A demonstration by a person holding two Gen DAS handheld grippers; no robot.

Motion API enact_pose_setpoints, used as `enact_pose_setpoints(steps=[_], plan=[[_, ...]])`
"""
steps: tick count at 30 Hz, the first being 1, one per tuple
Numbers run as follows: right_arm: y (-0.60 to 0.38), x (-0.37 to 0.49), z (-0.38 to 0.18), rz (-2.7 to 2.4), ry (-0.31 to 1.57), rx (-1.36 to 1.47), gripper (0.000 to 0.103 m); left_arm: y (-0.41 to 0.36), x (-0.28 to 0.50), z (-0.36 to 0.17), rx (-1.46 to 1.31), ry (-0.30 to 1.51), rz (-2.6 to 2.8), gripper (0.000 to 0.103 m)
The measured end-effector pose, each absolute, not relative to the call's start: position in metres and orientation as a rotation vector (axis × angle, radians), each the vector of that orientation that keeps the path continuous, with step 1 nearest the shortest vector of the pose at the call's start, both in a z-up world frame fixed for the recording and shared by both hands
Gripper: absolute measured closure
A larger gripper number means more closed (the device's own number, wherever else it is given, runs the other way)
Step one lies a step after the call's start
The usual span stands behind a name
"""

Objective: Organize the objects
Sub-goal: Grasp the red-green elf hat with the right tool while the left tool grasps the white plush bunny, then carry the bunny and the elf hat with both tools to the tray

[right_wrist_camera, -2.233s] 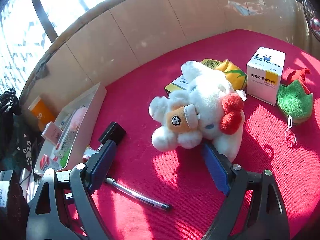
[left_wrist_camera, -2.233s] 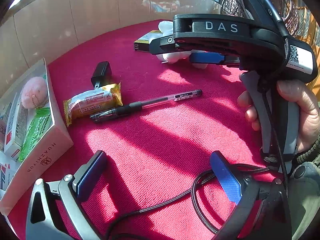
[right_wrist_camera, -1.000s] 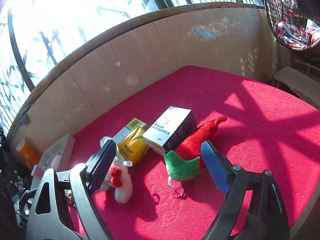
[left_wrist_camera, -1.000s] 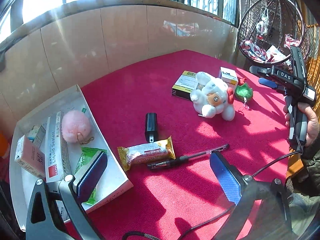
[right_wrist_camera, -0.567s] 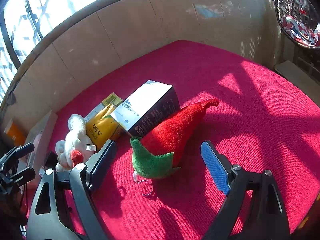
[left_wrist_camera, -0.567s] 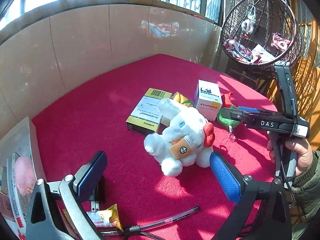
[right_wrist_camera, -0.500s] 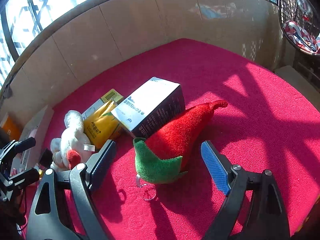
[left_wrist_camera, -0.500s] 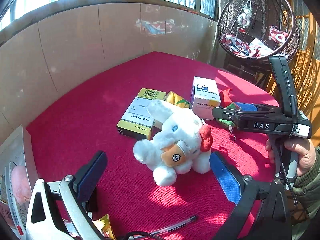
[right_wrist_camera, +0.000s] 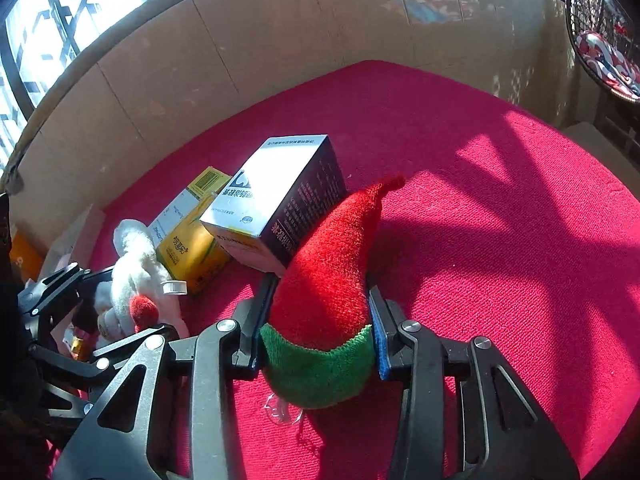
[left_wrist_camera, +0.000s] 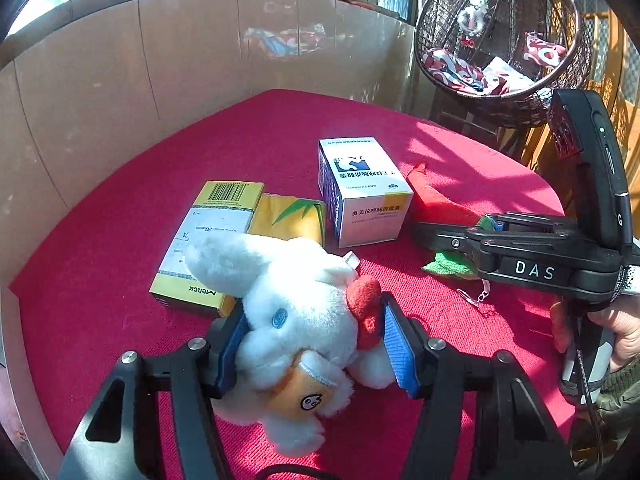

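Note:
A white plush rabbit (left_wrist_camera: 304, 312) with a red bow lies on the red tablecloth (left_wrist_camera: 280, 128). My left gripper (left_wrist_camera: 312, 340) is closing around it, and both blue pads (left_wrist_camera: 396, 348) press into its fur. In the right wrist view a red plush hat with a green brim (right_wrist_camera: 328, 264) lies between the closing jaws of my right gripper (right_wrist_camera: 316, 332), whose pads touch it on both sides. Its key ring (right_wrist_camera: 280, 412) rests on the cloth below. The right gripper (left_wrist_camera: 452, 244) also shows in the left wrist view, over the hat (left_wrist_camera: 432, 204).
A white medicine box (left_wrist_camera: 360, 192), a yellow box (left_wrist_camera: 208, 240) and a yellow pouch (left_wrist_camera: 292, 216) lie just behind the toys. Beige wall panels ring the table's far side. A hanging wicker chair (left_wrist_camera: 492, 40) is past the right edge. A hand (left_wrist_camera: 624, 332) holds the right gripper.
My left gripper swung right from the tray and pen to the rabbit and narrowed onto it. My right gripper came down over the red hat and narrowed onto it.

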State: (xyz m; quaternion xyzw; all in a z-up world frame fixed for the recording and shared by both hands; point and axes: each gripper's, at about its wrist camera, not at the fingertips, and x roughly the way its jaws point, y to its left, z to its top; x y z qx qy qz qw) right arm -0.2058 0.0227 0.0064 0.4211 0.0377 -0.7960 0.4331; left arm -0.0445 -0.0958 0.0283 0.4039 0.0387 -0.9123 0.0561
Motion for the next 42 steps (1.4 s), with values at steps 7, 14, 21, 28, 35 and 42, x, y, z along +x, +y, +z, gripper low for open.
enact_pose_setpoints(steps=[7, 14, 21, 28, 35, 42], plan=[[0.053, -0.201, 0.025, -2.008, -0.021, 1.013, 0.064, -0.084, -0.008, 0.046, 1.11, 0.203, -2.802, 0.043], [0.058, -0.183, 0.061, -2.026, -0.049, 0.907, 0.064, -0.082, 0.019, 0.071, 0.983, 0.258, -2.766, 0.043], [0.05, -0.16, 0.076, -1.984, -0.025, 0.845, 0.064, -0.09, 0.04, 0.084, 0.902, 0.276, -2.673, 0.043], [0.041, -0.145, 0.084, -1.952, 0.008, 0.816, 0.064, -0.104, 0.061, 0.09, 0.84, 0.322, -2.62, 0.043], [0.029, -0.131, 0.093, -1.928, 0.04, 0.79, 0.064, -0.112, 0.079, 0.092, 0.785, 0.336, -2.598, 0.043], [0.013, -0.114, 0.102, -1.894, 0.09, 0.76, 0.064, -0.123, 0.096, 0.101, 0.709, 0.35, -2.573, 0.043]])
